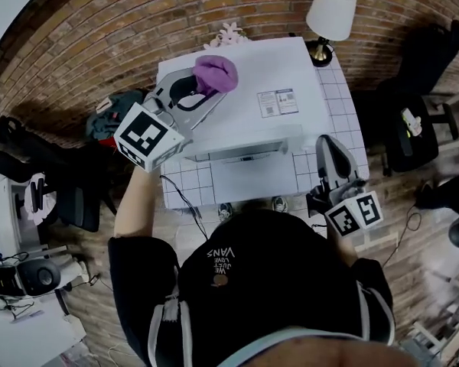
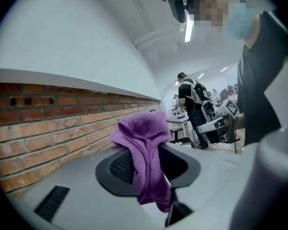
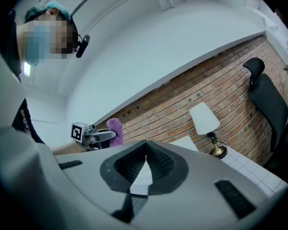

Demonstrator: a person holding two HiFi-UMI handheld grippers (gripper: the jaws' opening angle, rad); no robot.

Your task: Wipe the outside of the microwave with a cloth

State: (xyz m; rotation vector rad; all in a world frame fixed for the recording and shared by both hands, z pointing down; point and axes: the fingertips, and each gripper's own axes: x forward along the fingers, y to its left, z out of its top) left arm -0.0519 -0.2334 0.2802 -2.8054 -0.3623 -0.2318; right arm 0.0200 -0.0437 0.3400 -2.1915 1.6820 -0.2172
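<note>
Left tongs pinched the purple cloth at the left rear of the microwave top. Soft, light and floppy, the cloth would likely wipe best gripped at a bunched fold. What the microwave held was not visible. Right tongs were closed on nothing, by the table edge.

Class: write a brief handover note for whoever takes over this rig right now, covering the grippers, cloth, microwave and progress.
Left gripper: shut on the purple cloth, held over the rear left of the white microwave.
Right gripper: shut, empty, by the microwave's front right corner, above the tiled table.
Done: cloth is gripped; which surfaces are already wiped cannot be told.
Left: wipe the top, sides and door.
</note>
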